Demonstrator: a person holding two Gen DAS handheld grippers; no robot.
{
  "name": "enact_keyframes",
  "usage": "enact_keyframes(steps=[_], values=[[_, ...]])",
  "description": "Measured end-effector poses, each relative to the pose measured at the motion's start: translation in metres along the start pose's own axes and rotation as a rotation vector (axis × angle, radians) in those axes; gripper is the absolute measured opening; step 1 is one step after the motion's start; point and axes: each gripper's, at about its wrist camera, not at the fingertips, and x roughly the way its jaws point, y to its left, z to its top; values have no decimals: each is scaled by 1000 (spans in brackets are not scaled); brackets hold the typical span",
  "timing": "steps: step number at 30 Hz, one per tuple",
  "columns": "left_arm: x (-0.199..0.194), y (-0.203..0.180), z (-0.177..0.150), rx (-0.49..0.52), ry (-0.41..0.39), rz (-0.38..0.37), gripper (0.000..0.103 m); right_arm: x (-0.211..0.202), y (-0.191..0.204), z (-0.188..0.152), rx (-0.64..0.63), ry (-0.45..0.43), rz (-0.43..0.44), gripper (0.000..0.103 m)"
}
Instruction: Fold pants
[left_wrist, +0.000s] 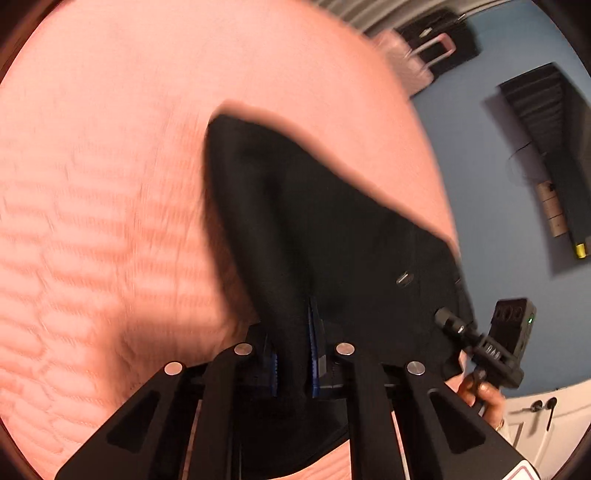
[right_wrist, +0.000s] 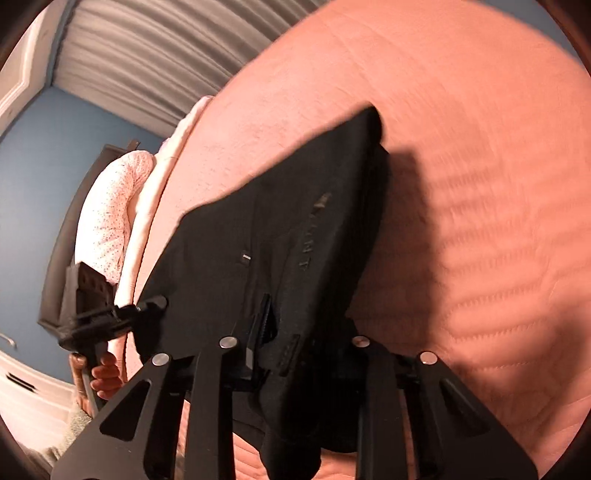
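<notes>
The black pants (left_wrist: 332, 229) hang lifted above the pink quilted bed (left_wrist: 110, 184). My left gripper (left_wrist: 293, 354) is shut on a bunch of the black fabric between its blue-padded fingers. The right gripper shows at the right of the left wrist view (left_wrist: 448, 321), pinching the other end of the pants' edge. In the right wrist view the pants (right_wrist: 295, 236) stretch from my right gripper (right_wrist: 273, 332), shut on the fabric, to the left gripper (right_wrist: 155, 304) at the left. The pants' far end (right_wrist: 369, 122) rests on or near the bed (right_wrist: 480, 184).
A pink suitcase (left_wrist: 413, 62) and dark bags (left_wrist: 439, 37) stand by the blue wall (left_wrist: 480, 147). A dark shelf unit (left_wrist: 554, 147) hangs on that wall. Pillows (right_wrist: 122, 206) lie at the bed's head, with grey curtains (right_wrist: 147, 55) behind.
</notes>
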Motion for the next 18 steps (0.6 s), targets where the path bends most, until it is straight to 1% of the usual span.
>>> enact_keyframes(steps=[1,2,4,8,11,13,14,15,16,17,18], values=[[-7,-7,5,11,-27,-5,7,-4,10,6,-29,-16,-6,23],[-19,-18,15,50,-61,0,7,-7,23,15,-65,-34,-8,23],[-31,-31,35,94,-92,17,7,-9,38,33,-100,-54,-1,23],[-52,-43,81,133,-144,41,6,-1,63,87,-167,-101,35,23],[-68,-58,120,198,-213,68,6,10,80,132,-219,-146,49,23],[-71,-62,149,232,-262,102,7,26,83,164,-228,-164,58,23],[-68,-57,164,229,-272,110,7,37,82,176,-223,-177,61,23],[-65,-53,175,227,-277,123,7,46,80,183,-222,-176,62,23],[-57,-47,186,227,-280,138,7,65,73,194,-213,-163,56,23],[-46,-34,197,218,-286,162,8,85,71,199,-197,-158,51,24],[-37,-23,206,200,-284,187,10,101,64,204,-179,-146,47,27]])
